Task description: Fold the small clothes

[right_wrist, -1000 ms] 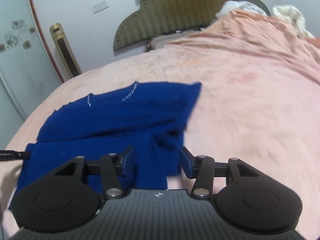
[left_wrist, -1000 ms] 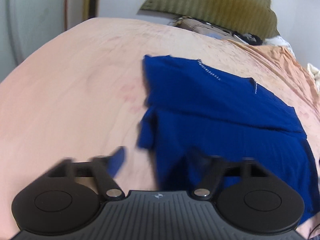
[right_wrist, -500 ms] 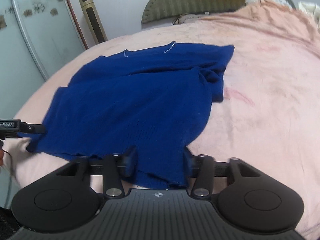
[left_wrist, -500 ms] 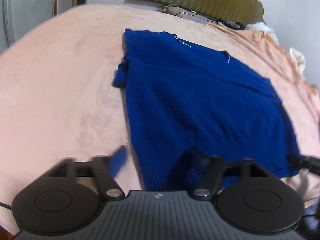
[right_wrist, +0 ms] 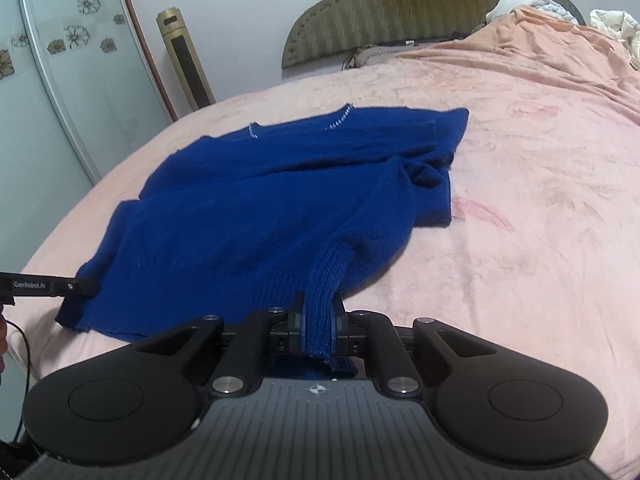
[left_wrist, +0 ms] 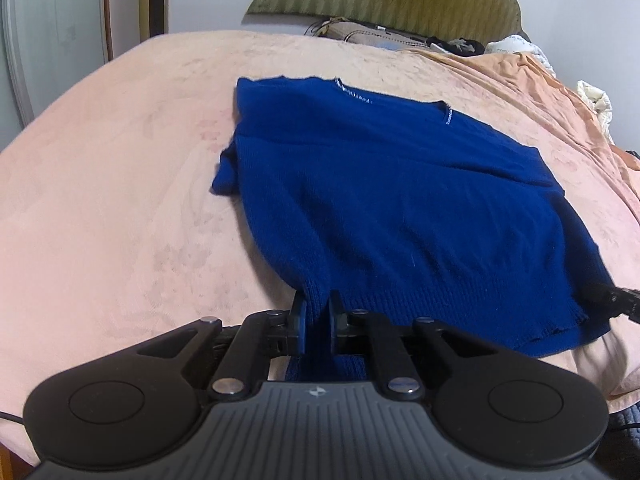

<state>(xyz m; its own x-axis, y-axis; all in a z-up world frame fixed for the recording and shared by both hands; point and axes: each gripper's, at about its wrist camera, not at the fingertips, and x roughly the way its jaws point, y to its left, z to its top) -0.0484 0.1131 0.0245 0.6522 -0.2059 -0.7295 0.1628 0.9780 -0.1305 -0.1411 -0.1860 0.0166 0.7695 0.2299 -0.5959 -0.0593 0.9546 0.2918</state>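
The bed (left_wrist: 120, 168), covered by a pink sheet, fills both views; its olive headboard (right_wrist: 420, 12) stands against the far wall. A tall gold tower unit (right_wrist: 184, 60) stands beside a glass door with flower stickers.

The blue sweater (left_wrist: 400, 208) lies spread flat on the sheet, neckline toward the headboard, ribbed hem toward me at the near edge of the bed. One sleeve is folded in at the far side in the right wrist view.

My left gripper (left_wrist: 318, 320) is closing, with the hem's left corner pinched between its jaws. My right gripper (right_wrist: 319, 320) is closing as well, clamped on the ribbed hem at the opposite corner; a bunch of the knit stands up between its jaws.
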